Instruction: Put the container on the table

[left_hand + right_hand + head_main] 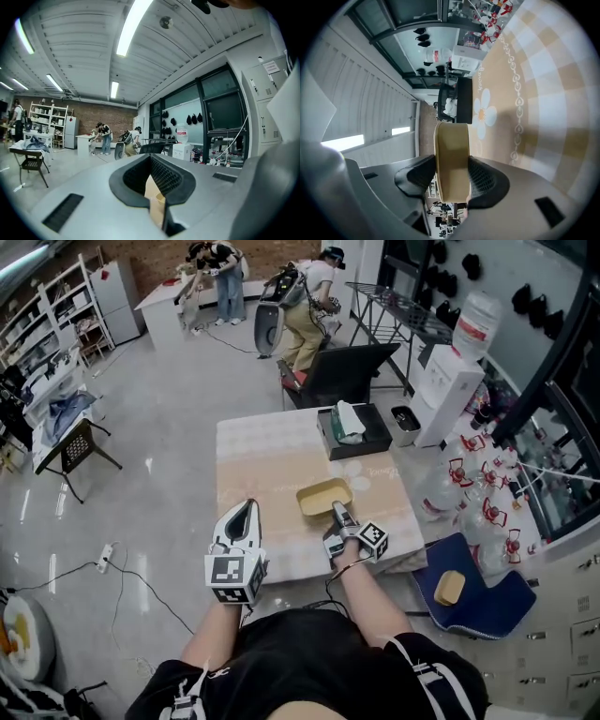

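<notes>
I am clamping my right gripper (338, 513) on the near wall of the tan container (322, 496), low over the table (258, 460) (touching or not, I cannot tell). If I am opening while it is tilted, it may tip. My left gripper (247, 509) is hanging empty, jaws together.

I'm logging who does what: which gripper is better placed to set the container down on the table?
Right. The right gripper is clamped on the container, which is over the table. The left gripper holds nothing and sits off to the side.
</notes>
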Demonstrator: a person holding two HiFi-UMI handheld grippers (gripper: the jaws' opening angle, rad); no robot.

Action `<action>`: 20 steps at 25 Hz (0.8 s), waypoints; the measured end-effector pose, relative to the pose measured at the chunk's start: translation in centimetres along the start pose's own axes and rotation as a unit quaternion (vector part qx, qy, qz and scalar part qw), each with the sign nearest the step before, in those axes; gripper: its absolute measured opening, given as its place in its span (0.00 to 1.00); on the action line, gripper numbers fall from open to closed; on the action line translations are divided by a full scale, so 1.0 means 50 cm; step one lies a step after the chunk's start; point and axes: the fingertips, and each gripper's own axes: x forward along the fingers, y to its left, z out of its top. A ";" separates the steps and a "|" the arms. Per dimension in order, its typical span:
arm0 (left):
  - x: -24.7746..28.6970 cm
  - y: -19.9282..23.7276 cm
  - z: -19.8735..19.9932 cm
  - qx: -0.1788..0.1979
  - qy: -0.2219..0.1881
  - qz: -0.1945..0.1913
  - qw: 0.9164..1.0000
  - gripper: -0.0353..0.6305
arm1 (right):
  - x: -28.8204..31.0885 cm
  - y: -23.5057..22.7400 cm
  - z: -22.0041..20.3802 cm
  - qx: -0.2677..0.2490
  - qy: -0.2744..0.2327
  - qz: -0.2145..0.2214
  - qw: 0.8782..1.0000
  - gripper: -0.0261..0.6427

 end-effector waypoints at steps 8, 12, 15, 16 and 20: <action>0.002 0.003 -0.010 0.002 0.008 0.000 1.000 0.07 | -0.007 -0.073 0.007 0.005 0.001 -0.049 0.999 0.39; 0.004 0.006 -0.013 0.004 0.014 -0.001 1.000 0.07 | -0.013 -0.100 0.005 0.001 0.004 -0.070 0.998 0.39; 0.005 0.004 -0.018 0.004 0.017 -0.004 1.000 0.07 | -0.029 -0.131 0.010 0.006 -0.006 -0.086 0.996 0.38; 0.005 0.003 -0.019 0.004 0.018 -0.006 1.000 0.07 | -0.035 -0.138 0.012 0.008 -0.009 -0.091 0.996 0.37; 0.008 -0.006 -0.022 0.004 0.019 -0.015 1.000 0.07 | -0.052 -0.150 0.019 -0.009 -0.014 -0.112 0.994 0.37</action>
